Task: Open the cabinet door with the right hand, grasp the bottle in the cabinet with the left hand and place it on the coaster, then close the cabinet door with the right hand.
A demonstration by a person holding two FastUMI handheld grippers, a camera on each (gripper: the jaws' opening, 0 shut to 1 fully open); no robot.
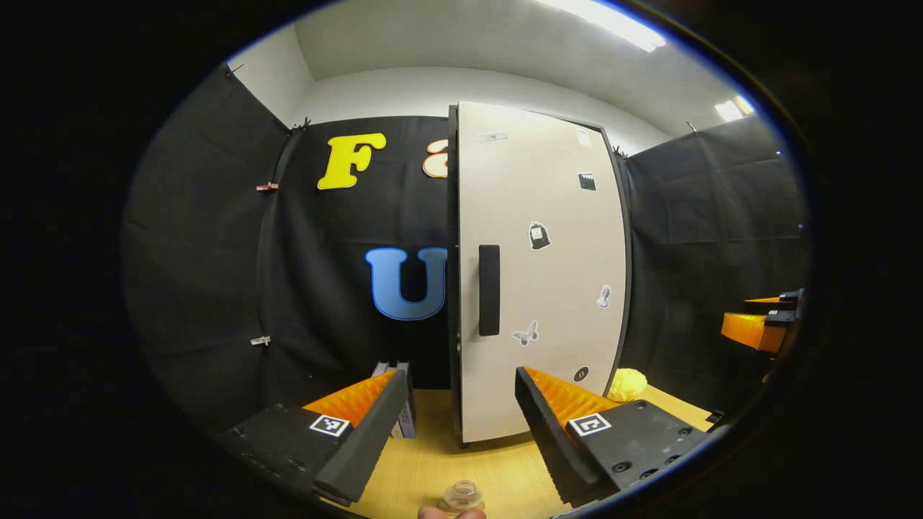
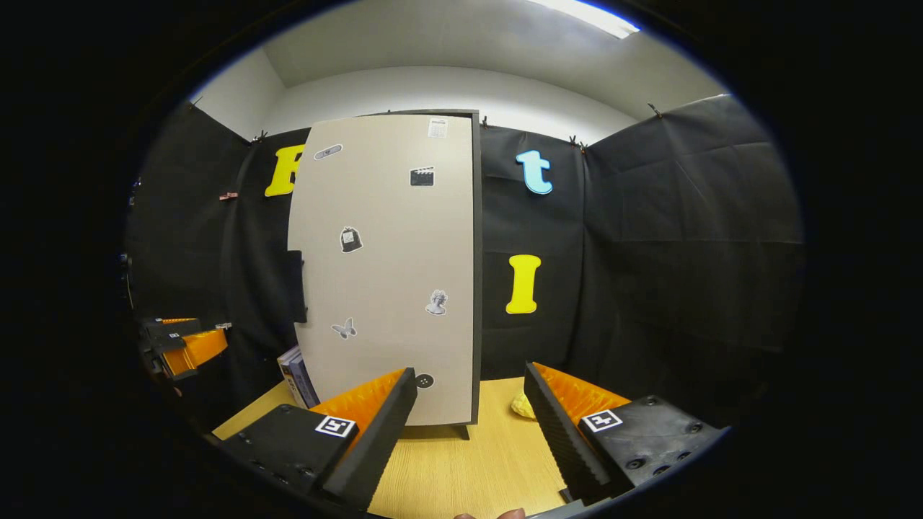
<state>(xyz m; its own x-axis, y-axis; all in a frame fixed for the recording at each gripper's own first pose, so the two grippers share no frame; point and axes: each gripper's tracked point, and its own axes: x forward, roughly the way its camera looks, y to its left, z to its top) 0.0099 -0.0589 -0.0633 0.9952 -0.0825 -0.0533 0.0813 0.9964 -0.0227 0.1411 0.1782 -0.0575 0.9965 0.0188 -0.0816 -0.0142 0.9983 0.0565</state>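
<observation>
In the left gripper view the left gripper [image 1: 454, 425] hangs low over the wooden counter [image 1: 433, 461] with its fingers spread wide and nothing between them. Straight ahead stands the cabinet [image 1: 537, 267], its pale door [image 1: 548, 216] shut flat against the dark frame and dotted with small stickers; a dark vertical handle [image 1: 489, 290] sits near the door's left edge. At the bottom of that view, between the fingers and nearer the camera, a clear bottle [image 1: 462, 496] stands on the counter, seen from above, with a fingertip [image 1: 451, 513] of the person just below it; whether they touch cannot be told. A few books [image 1: 405, 411] stand upright just left of the cabinet, partly behind the left finger, and a yellow lump [image 1: 626, 385] lies on the counter by the cabinet's right foot. The right gripper [image 1: 764, 323] shows far off at the right edge. In the right gripper view the right gripper [image 2: 469, 425] is likewise held apart from the cabinet [image 2: 393, 274], fingers spread and empty, aimed at the door's lower right corner. The books [image 2: 297, 375] lean at the cabinet's left, the yellow lump [image 2: 522, 405] peeks out beside the right finger, and the left gripper [image 2: 184, 344] appears at the left edge, near the counter [image 2: 469, 461].
</observation>
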